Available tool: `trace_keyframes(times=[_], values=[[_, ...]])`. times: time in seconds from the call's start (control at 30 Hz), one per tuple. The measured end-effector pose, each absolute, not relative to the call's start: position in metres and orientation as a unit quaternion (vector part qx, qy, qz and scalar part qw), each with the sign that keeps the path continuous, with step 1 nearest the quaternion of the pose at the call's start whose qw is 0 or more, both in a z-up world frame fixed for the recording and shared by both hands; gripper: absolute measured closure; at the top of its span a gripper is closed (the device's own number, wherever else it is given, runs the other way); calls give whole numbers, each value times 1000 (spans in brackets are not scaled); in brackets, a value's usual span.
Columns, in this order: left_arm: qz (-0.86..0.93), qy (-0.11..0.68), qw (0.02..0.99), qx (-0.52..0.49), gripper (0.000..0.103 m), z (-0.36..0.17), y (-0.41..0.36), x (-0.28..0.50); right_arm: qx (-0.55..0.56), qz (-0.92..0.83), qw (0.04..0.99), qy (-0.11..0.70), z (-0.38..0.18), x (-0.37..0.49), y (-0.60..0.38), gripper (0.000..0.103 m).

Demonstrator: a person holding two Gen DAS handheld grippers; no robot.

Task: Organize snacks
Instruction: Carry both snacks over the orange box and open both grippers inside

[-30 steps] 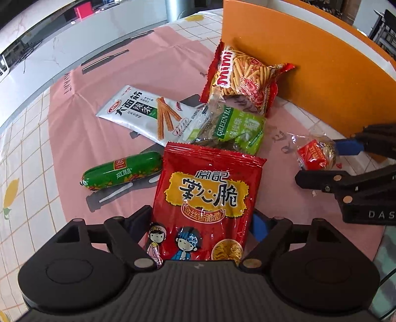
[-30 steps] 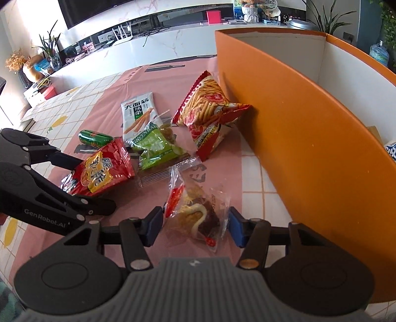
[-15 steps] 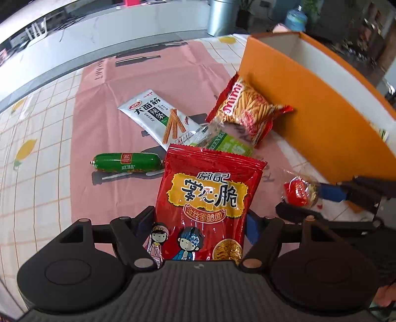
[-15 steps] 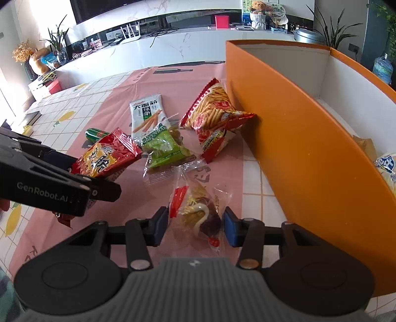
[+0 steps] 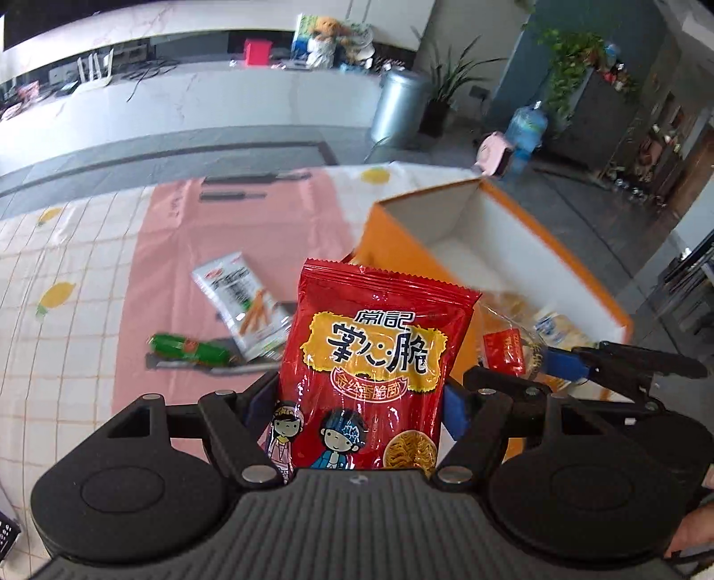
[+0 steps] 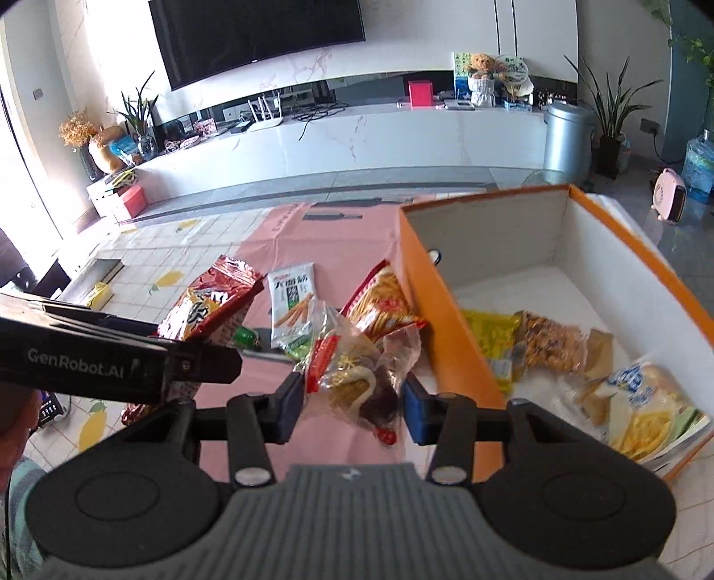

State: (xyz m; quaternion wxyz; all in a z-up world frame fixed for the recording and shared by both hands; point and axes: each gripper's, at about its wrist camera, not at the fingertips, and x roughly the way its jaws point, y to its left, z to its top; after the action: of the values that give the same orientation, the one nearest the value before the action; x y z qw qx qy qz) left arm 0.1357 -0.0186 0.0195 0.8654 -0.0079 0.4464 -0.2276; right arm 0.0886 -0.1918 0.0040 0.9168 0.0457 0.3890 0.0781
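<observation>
**Both claws loaded, lifted beside the box**

Edges and room: the orange cardboard box with white inner walls (image 6: 446, 321) stands at 3 o'clock of the loose snacks; its near wall is hard against the red bag of stick snacks (image 6: 383, 303). The box's far half is bare floor; its near half holds a yellow packet (image 6: 491, 332), a clear bag of brown pieces (image 6: 551, 341) and a pale bread pack (image 6: 642, 392).

Pose: the left gripper (image 5: 357, 401) pitches steeply downward, jaws set wide and clamped on the flat red foil noodle-snack bag (image 5: 379, 352), which stands upright between the blue pads (image 5: 454, 412). The right gripper (image 6: 354, 403), at 3 o'clock of the left in the left wrist view, has just been narrowing its jaws and now pinches the clear plastic pastry packet with a red label (image 6: 357, 374), clear of the cloth.

Surface: pink cloth over a white tiled tablecloth with lemon prints (image 5: 223, 250). On it lie a white packet of stick snacks (image 5: 243, 308) and, at its 7 o'clock, a green sausage-shaped packet (image 5: 187, 348).

Room: white marble counter (image 6: 401, 134), wall television (image 6: 254, 35), steel bin (image 6: 569, 138), potted plants.
</observation>
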Motion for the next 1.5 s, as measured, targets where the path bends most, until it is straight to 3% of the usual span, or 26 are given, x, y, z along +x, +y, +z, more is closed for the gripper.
trace_keyframes(times=[0.23, 0.67, 1.2, 1.5], values=[[-250, 426, 869, 9, 20, 41, -77, 140, 2, 51, 923, 382, 36, 90, -247, 58], [-321, 444, 826, 135, 20, 11, -197, 168, -28, 40, 892, 449, 7, 117, -337, 58], [-350, 468, 768, 261, 20, -33, -240, 206, -78, 104, 857, 498, -44, 158, -348, 58], [-344, 490, 749, 285, 25, -56, -251, 217, -87, 136, 816, 556, -69, 176, -342, 57]])
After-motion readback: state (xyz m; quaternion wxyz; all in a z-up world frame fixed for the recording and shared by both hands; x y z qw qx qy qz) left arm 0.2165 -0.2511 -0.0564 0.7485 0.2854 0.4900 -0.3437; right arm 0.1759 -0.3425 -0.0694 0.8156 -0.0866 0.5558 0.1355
